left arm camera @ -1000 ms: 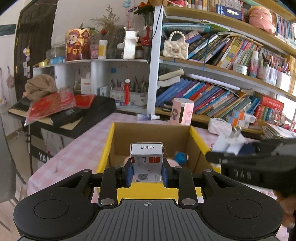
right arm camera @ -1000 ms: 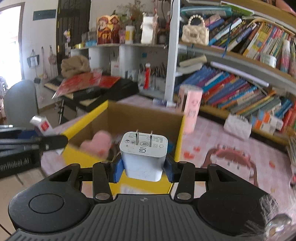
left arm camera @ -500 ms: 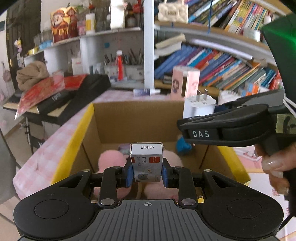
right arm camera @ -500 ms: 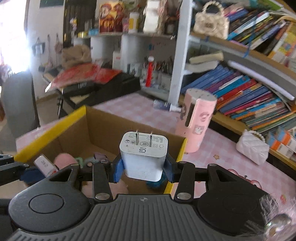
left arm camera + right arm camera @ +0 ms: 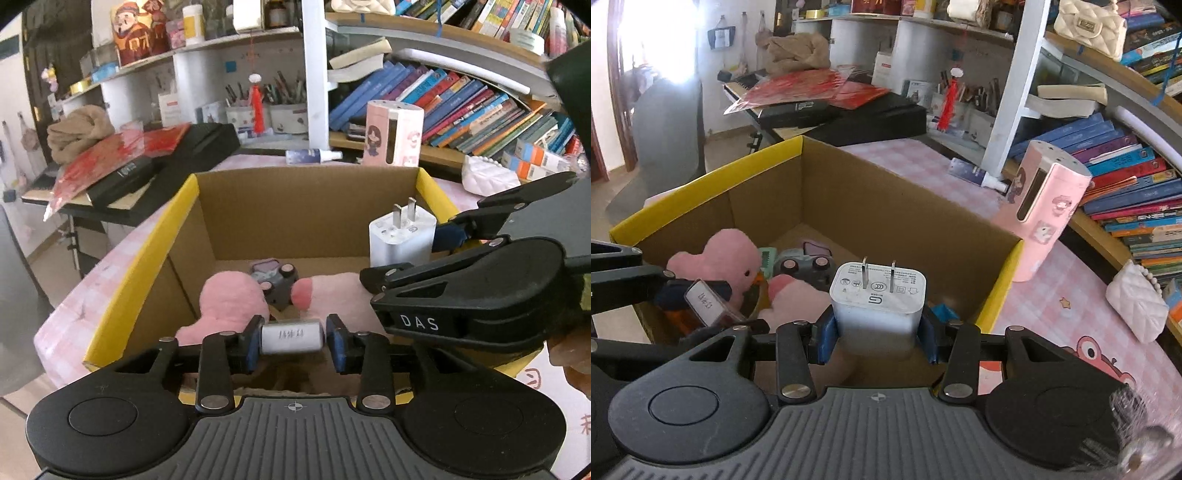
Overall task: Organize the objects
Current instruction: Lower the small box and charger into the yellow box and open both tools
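Observation:
A cardboard box with yellow flaps [image 5: 177, 221] [image 5: 701, 188] stands on the pink checked table. Inside lie pink plush toys [image 5: 232, 299] [image 5: 727, 258] and a small grey toy [image 5: 275, 277]. My left gripper [image 5: 293, 338] is over the box's near edge. Its jaws stand apart, with a gap beside the small white box [image 5: 290, 336] between them, which is tipping down; it also shows in the right wrist view [image 5: 703, 301]. My right gripper [image 5: 877, 332] is shut on a white plug charger [image 5: 877, 302], held above the box's right part; the charger also shows in the left wrist view [image 5: 400, 238].
A pink cylinder case [image 5: 1041, 218] stands past the box's far right corner. A spray bottle [image 5: 312, 156] lies behind the box. A white quilted purse [image 5: 1137, 306] sits at the right. Bookshelves [image 5: 461, 107] line the back. A black keyboard [image 5: 166, 162] with red papers is at the left.
Both grippers have moved forward and down over the box. My left jaws have opened and the small white box has dropped lower between them. The charger stays gripped.

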Tool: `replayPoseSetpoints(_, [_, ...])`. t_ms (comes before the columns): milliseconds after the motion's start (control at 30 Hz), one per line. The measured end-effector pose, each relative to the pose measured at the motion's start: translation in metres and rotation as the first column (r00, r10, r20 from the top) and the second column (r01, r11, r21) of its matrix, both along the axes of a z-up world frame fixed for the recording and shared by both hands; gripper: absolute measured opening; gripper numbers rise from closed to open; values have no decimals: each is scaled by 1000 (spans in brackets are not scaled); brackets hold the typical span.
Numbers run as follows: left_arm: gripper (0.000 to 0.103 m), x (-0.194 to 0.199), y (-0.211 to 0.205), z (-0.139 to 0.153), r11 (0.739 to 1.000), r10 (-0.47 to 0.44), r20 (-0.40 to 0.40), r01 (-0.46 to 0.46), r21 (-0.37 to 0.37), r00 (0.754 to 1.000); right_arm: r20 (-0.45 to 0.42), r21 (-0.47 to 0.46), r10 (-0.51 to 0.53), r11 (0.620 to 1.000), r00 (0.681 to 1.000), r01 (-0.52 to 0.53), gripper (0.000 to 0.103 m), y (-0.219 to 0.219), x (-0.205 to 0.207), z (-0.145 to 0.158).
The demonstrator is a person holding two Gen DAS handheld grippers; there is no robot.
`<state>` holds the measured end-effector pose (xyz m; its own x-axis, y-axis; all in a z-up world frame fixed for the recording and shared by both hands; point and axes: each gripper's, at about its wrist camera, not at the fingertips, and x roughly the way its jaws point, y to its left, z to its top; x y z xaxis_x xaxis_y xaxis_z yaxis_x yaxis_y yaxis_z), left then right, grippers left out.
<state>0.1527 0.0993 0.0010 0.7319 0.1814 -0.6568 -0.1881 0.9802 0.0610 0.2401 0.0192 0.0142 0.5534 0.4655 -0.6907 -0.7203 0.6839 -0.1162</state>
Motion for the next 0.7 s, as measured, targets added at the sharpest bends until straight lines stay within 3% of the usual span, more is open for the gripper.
replayPoseSetpoints(133, [53,-7,0,4,999,32,26,-33,11,999,-13,-2,10,1000,1000,-10,42,1,3,-2])
replayPoseSetpoints(200, [67,-9,-1,6,1000,29,44,-29,3,999,-7,-7,8,1000,1000,-8,42,2,4,-2])
replayPoseSetpoints(367, [73,-18,-3,13,999,29,90,-28,-17,995,11,8,-8,1000,1000,8,45,-1,1,1])
replayPoseSetpoints(700, [91,-57,-5,36,999,12,190,-3,-49,982,80,152,-215,968,973,202,57,-47,-45,39])
